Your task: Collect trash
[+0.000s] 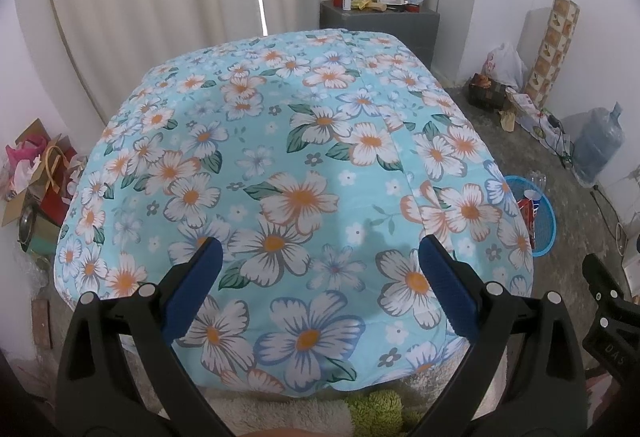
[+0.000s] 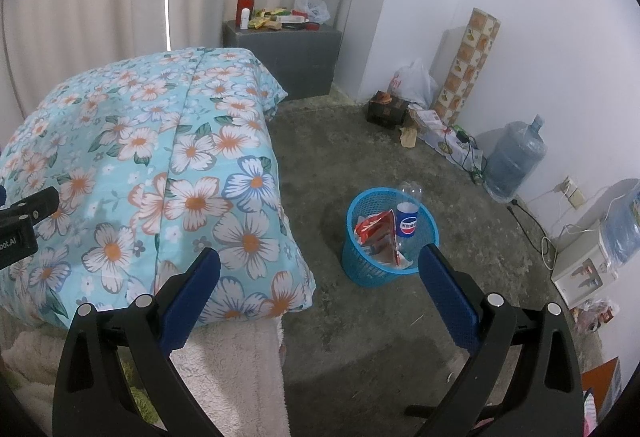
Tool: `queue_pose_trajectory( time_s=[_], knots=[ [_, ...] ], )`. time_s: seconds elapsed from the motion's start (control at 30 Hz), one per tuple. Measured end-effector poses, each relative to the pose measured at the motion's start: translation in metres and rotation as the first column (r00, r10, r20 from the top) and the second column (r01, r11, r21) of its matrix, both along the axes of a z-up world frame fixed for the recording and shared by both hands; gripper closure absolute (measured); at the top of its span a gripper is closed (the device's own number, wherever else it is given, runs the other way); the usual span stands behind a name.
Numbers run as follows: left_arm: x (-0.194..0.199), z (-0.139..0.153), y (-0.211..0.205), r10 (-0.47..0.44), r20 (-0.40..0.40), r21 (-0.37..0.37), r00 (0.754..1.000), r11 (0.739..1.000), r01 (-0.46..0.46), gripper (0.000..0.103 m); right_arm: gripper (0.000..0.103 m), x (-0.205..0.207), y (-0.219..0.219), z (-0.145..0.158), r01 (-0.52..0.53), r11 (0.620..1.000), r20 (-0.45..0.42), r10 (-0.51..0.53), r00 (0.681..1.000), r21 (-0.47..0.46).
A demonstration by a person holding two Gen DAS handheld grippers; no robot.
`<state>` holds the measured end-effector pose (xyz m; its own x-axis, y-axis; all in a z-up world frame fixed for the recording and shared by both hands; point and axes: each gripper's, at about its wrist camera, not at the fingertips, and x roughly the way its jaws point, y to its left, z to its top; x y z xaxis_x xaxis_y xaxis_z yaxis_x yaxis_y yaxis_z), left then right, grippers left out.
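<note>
Both tools (image 1: 320, 257) (image 2: 320, 269) gape; blue basket (image 2: 362, 269) holds wrappers (perhaps 2).

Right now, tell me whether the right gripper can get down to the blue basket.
Probably yes. The right gripper is open and empty, and bare floor lies between it and the blue basket. The floral quilt sits off to its left, not in the path.

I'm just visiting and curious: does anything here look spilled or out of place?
Nothing looks spilled. The blue basket stands upright on the floor, holding a cola cup and red wrappers. One oddity: a clear plastic bottle sits behind the basket's rim, seemingly outside it.
</note>
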<state>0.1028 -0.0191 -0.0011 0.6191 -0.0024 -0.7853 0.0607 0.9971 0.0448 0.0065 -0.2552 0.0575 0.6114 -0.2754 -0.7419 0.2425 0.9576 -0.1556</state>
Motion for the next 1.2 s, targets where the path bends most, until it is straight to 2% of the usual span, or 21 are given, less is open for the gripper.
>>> queue_pose_trajectory(
  time_s=[1.2],
  knots=[
    [0.0012,0.0021,0.0031,-0.002,0.003,0.0,1.0,1.0,0.002,0.009,0.007,0.0005,-0.0003,0.0001,0.0,1.0,0.001,0.0,1.0,0.003]
  ],
)
